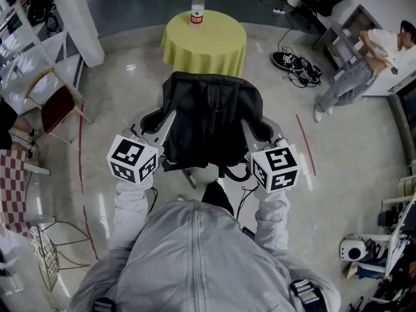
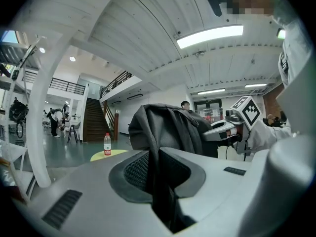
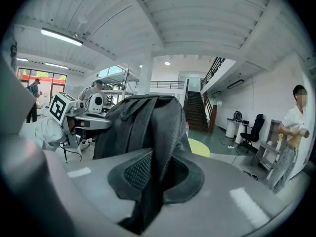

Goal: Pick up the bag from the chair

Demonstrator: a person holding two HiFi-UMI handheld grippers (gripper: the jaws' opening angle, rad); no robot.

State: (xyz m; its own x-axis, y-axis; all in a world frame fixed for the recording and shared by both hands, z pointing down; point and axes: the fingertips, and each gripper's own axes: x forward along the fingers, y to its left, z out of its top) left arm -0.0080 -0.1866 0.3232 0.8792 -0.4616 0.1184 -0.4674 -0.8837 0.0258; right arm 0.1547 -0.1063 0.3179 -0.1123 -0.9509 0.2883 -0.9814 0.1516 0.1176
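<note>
Meanwhile, bag (image 1: 211, 119) clamped; bottle (image 1: 197, 8) label illegible.

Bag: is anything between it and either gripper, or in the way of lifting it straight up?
Nothing visible stands in the way. The left gripper and the right gripper are each shut on a dark fold of the bag, one on each side. The yellow table stands apart, beyond it.

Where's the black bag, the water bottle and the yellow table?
black bag (image 1: 209, 119), head view, middle of its body.
water bottle (image 1: 197, 8), head view, its middle.
yellow table (image 1: 211, 43), head view, bare cloth top.
</note>
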